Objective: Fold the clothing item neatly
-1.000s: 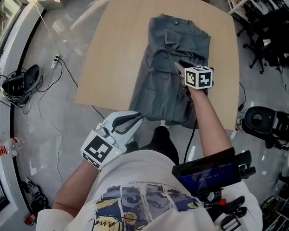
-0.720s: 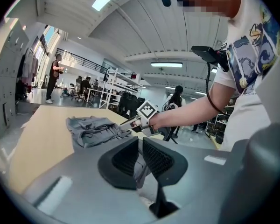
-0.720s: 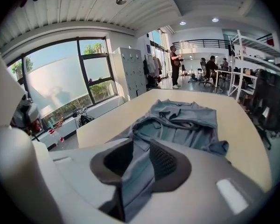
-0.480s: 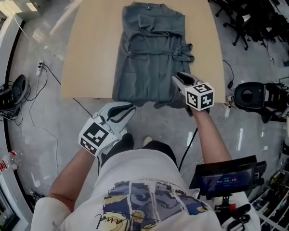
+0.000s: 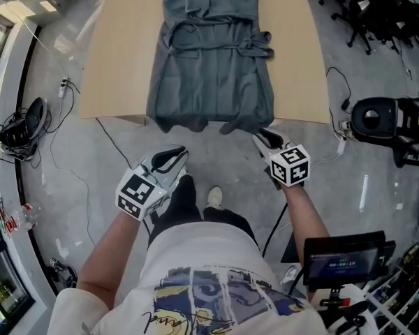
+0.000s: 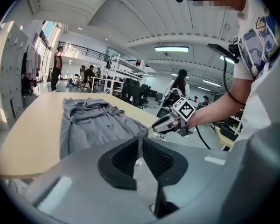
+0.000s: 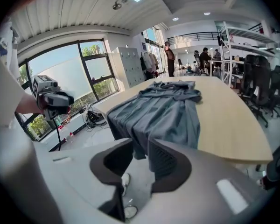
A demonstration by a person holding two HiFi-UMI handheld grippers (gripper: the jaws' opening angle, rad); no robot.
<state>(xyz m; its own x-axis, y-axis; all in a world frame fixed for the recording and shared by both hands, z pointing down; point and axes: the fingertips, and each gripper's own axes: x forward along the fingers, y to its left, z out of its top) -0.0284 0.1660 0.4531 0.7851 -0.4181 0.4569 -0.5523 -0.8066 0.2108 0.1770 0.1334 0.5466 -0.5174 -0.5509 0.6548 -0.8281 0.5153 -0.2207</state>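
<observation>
Evidently the right gripper [image 5: 262, 137] had drawn back off the grey belted garment [image 5: 209, 75], its jaws partly apart with nothing pinched, and hung just off the hem. The left gripper [image 5: 174, 153], jaws together and empty, had sunk alongside. The garment lay full-length on the table [image 5: 119, 61], hem drooping over the near edge. Folding apparently had yet to begin.
</observation>
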